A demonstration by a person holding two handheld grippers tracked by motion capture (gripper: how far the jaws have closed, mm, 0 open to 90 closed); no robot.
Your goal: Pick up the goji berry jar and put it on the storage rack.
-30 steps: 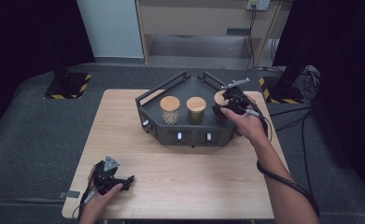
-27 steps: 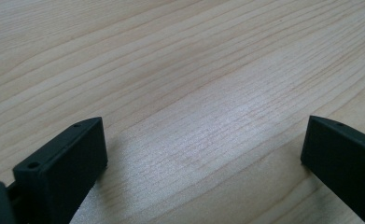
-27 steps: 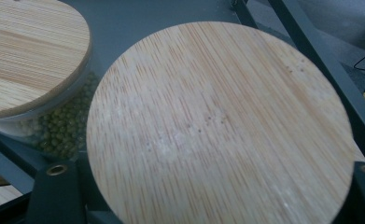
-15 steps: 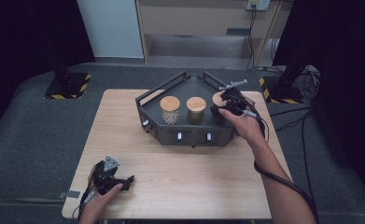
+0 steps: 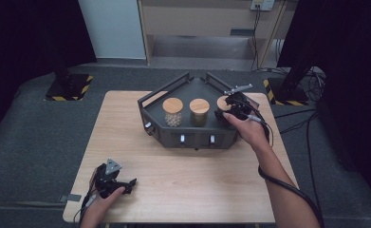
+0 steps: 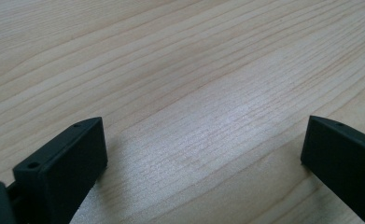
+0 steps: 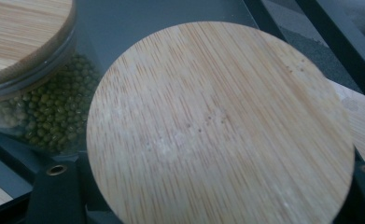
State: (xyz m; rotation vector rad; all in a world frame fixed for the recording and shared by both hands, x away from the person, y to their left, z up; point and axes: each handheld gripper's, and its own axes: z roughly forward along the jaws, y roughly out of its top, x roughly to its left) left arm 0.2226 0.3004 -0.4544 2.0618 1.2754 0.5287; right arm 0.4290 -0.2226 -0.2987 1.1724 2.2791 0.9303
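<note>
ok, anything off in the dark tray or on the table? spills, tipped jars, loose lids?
Nothing stands out. Three wooden-lidded glass jars stand upright in the dark angular tray, lids seated, no spill. The right gripper is shut on the rightmost jar; the left gripper rests open on the pale wooden table.

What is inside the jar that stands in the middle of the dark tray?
The middle jar in the dark tray holds small green beans, seen through its glass in the right gripper view. A round wooden lid covers its top, so how full it is cannot be told.
</note>
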